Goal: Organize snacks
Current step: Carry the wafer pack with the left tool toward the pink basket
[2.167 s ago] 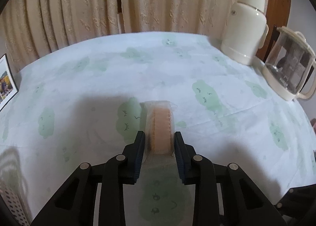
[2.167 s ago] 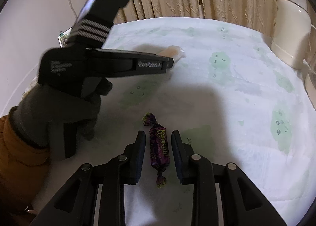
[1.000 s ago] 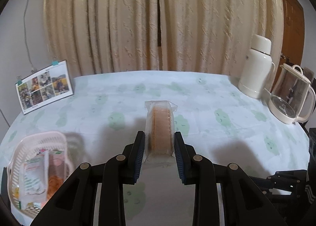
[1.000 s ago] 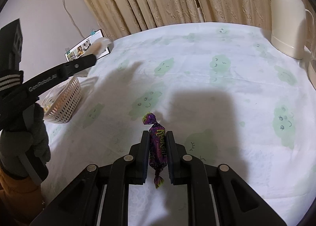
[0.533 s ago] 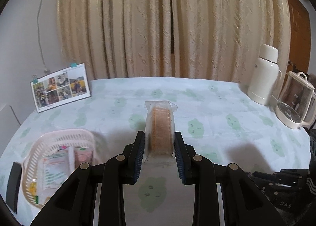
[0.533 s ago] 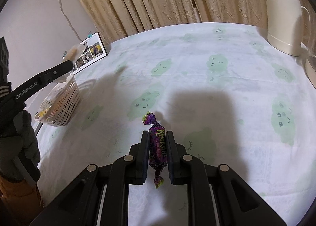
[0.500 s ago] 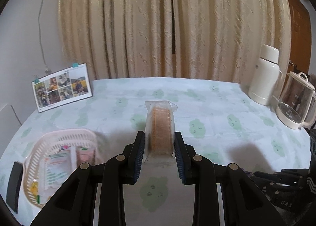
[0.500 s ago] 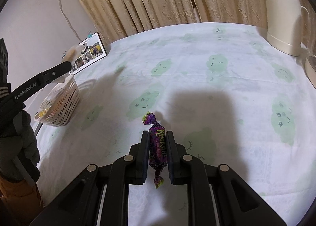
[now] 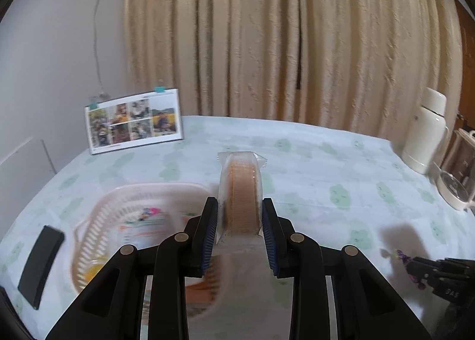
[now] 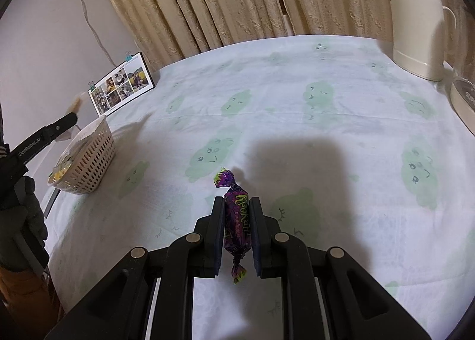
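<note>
left claw: the left gripper (image 9: 240, 221) is clamped on a clear-wrapped wafer biscuit (image 9: 241, 191), packet standing on edge between the blue pads, up in the air just right of the basket

basket: pale plastic snack basket (image 9: 98, 221), the landmark here, sits at the table's left edge with a few packets inside (too blurry to say what they are)

right claw: the right gripper (image 10: 236, 221) is pinched tight on a purple candy (image 10: 235, 221), twist ends poking out front and back, well to the right of the basket, low over the tablecloth; can't tell if it's touching the cloth or lifted

tablecloth: white with green smiley clouds (image 10: 297, 120)

photo card: collage card (image 9: 134, 124) propped up behind the basket, against the wall

black thing: flat dark slab (image 9: 41, 261) lying just left of the basket

jugs: cream thermos (image 9: 426, 135) and a clear kettle (image 9: 458, 170), far right, well away from the basket

hand: grey glove (image 10: 26, 221), near side of the basket
</note>
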Available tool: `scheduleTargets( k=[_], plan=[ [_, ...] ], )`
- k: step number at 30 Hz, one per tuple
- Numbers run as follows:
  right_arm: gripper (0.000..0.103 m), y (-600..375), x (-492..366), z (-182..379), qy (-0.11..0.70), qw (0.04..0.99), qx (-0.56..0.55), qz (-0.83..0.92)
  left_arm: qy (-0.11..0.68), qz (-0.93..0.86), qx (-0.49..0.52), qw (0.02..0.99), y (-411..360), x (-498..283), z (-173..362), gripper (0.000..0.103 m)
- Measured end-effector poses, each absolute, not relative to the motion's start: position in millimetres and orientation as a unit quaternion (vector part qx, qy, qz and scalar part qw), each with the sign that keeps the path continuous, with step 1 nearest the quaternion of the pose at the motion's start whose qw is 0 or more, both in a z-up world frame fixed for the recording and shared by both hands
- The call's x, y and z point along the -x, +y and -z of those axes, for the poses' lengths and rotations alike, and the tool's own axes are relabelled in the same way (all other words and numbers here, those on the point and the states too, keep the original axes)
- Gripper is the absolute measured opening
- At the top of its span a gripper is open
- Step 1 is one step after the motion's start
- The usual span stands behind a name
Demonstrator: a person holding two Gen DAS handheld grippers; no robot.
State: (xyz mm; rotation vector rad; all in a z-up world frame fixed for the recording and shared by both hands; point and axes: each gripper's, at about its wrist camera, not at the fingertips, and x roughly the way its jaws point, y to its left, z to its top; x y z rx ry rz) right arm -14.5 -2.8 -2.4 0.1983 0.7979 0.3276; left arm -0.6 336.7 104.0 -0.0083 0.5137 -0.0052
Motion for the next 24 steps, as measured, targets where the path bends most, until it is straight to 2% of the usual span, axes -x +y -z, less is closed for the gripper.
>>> scheduleTargets(
  k=[19,22,24],
  plan=[
    [0.015,0.0,17.7,3.8,0.386,0.905,-0.093,-0.152,0.263,-0.045,0.031,0.963,389.6,9.9,-91.0,0.031],
    [0.015,-0.4,17.9,4.0,0.386,0.905,-0.094,-0.151,0.271,-0.046,0.041,0.961,400.2,10.4,-86.6,0.036],
    [0.015,-1.0,18.0,4.3,0.387,0.905,-0.095,-0.152,0.275,-0.048,0.053,0.959,408.6,12.7,-83.8,0.047]
  ],
)
